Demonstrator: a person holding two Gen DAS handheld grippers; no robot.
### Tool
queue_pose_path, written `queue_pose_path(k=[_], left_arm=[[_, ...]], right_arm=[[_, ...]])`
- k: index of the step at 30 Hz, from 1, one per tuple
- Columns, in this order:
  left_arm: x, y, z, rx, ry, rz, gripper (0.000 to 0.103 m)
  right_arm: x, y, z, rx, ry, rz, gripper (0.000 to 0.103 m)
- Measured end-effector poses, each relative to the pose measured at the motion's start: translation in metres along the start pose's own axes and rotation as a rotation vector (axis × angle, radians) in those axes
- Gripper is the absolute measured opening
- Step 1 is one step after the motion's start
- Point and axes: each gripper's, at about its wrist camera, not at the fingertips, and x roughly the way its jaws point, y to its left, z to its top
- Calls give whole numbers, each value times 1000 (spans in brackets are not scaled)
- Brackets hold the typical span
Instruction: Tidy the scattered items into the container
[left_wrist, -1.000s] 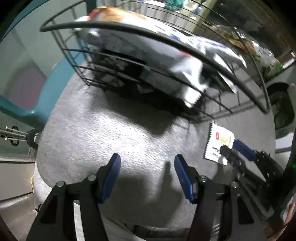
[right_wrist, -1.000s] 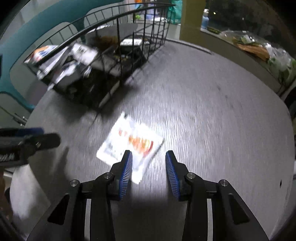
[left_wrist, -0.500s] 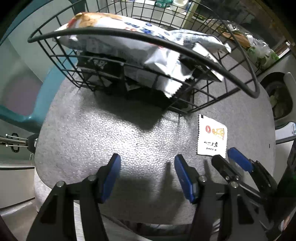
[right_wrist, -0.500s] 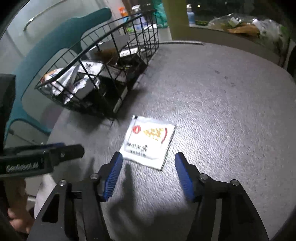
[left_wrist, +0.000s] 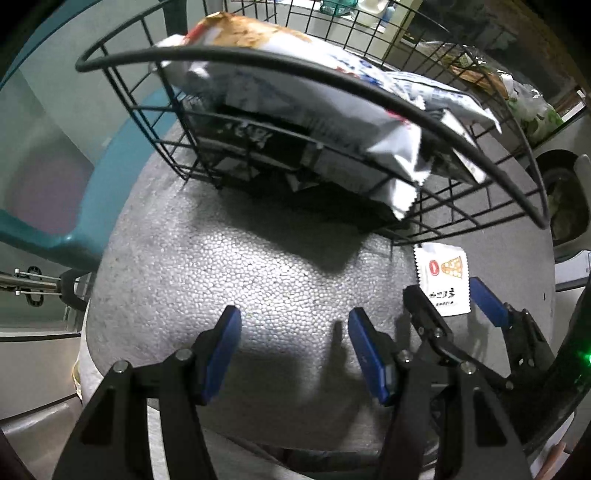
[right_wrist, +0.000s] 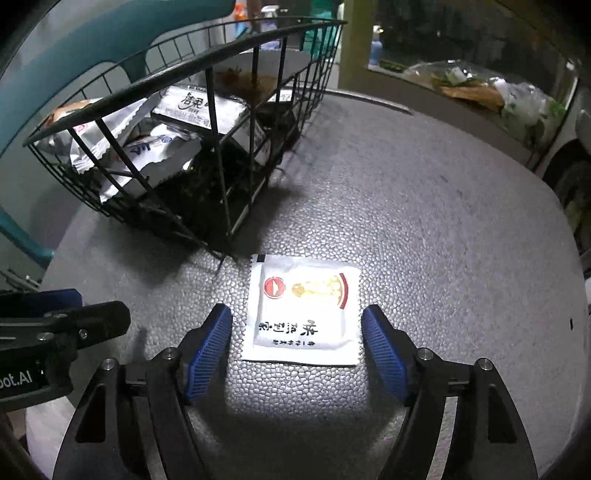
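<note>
A white sachet (right_wrist: 303, 310) with a red seal and dark lettering lies flat on the grey foam tabletop (right_wrist: 424, 221), just in front of the black wire basket (right_wrist: 207, 62). My right gripper (right_wrist: 295, 314) hangs over it with its jaws opening. The sachet sits between the blue pads (right_wrist: 210, 343), which do not touch it. The basket holds several silver and white snack packets (left_wrist: 295, 92). In the left wrist view my left gripper (left_wrist: 293, 317) stands open over bare foam in front of the basket (left_wrist: 295, 62). The sachet (left_wrist: 443, 282) and right gripper (left_wrist: 447, 295) are to its right.
A teal chair (left_wrist: 44, 229) stands behind the table at the left. Bags of greens (right_wrist: 498, 96) lie on a ledge at the back right, with a blue bottle (right_wrist: 376, 48) near a pillar. The left gripper (right_wrist: 92, 306) reaches in from the left edge of the right wrist view.
My right gripper's jaws have spread wide and it has moved and turned until the sachet lies squarely between the fingers. The left gripper has shifted slightly before the basket, still open.
</note>
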Motion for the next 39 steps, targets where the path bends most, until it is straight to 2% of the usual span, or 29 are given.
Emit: queue_pose_path(k=[1,2,4,7,9,10,11,13,18,21,26,29,33,39], left_arm=[[-1,1,1,-1,-1,-2,66],[0,4,0,-2,-1,-3,66],[-1,13,1,-3,0,-8,66],[-2,15,-8,-2,1,-11,66],[-3,14,-10,2,3,-15,66],[-4,15,-9,4,1,-16,66],[-4,15,-7,5,-1,-18,66],[-10,16,-7,5,-7,-25,66],[-31,12,-9,10,-31,-55,66],[-39,1,2,19,-45,-70,66],[-73,-11,-3,25,-81,-110,66],[-106,-9,2,19,-147,-119,66],[-118,-8,22,-2,-187,-114,67],[-119,17,41,-51,-209,-85,67]], right_arm=[[-1,0,0,-3,1,2,68],[-3,-1,0,-5,-2,4,57],[-3,-3,1,-9,0,8,44],[-4,-3,0,-18,13,1,42],[-7,-4,0,-9,8,-1,37],[-9,-4,0,-5,-3,4,29],[-16,-6,0,-2,-17,4,14],[-26,-11,1,12,-21,14,8],[-53,-29,-1,79,-28,99,5],[-78,-35,6,108,-58,129,4],[-134,-20,34,83,-170,186,3],[-158,-4,59,61,-235,215,3],[-165,6,87,61,-275,239,3],[-142,37,120,5,-287,229,4]])
